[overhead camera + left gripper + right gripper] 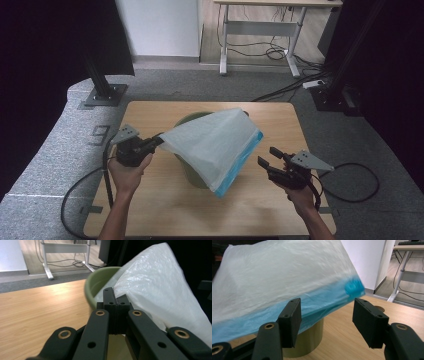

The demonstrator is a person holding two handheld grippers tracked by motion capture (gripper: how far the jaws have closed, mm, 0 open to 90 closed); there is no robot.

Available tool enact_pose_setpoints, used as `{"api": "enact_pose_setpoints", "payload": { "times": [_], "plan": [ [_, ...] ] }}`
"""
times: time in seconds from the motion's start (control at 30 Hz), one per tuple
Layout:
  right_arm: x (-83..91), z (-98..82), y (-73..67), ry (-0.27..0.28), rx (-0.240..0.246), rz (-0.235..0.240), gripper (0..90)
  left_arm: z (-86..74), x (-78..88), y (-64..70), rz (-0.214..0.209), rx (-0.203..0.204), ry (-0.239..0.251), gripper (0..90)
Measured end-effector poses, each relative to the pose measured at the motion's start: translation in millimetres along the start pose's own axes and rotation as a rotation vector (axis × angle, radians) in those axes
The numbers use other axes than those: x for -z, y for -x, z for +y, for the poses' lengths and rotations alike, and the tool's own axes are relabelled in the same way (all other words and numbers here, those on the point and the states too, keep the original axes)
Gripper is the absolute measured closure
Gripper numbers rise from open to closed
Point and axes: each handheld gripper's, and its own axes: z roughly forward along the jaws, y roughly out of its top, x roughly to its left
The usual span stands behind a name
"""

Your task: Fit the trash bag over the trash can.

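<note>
One white plastic bag (215,145) with a blue edge hangs stretched over the green bin (192,172) at the middle of the counter (150,200). Left tongs (156,142) pinch its corner tightly; right tongs (268,157), near its blue edge, gape wide with nothing between them.

I am in a lab-like recording room: a wooden table (150,210) stands on grey carpet (45,165), black frame posts (100,75) rise beside it, cables (280,50) trail under a desk (280,5) behind.
</note>
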Motion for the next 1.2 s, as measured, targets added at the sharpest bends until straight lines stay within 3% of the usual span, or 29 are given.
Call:
{"api": "enact_pose_setpoints", "payload": {
  "times": [0.23, 0.6, 0.87, 1.03, 1.2],
  "plan": [
    [-16.4, -0.6, 2.1, -0.003, 0.01, 0.005, 35.4, -2.0, -0.3, -17.5, 0.028, 0.038, -0.014, 88.8],
    [-31.3, -1.7, -1.2, -0.02, 0.035, -0.001, 36.2, -3.8, 2.3, -23.9, 0.026, 0.058, -0.017, 87.4],
    [-41.2, -0.6, 8.5, -0.017, 0.037, -0.034, 40.6, -3.0, 1.5, -25.6, 0.027, 0.062, -0.021, 87.3],
    [-52.7, 4.4, 19.3, 0.014, 0.06, -0.073, 40.8, -2.8, -0.3, -25.7, 0.022, 0.061, -0.024, 87.4],
    [-59.2, 6.1, 28.1, 0.031, 0.045, -0.056, 45.7, -3.1, -1.3, -25.8, 0.026, 0.065, -0.023, 87.5]
  ]
}}
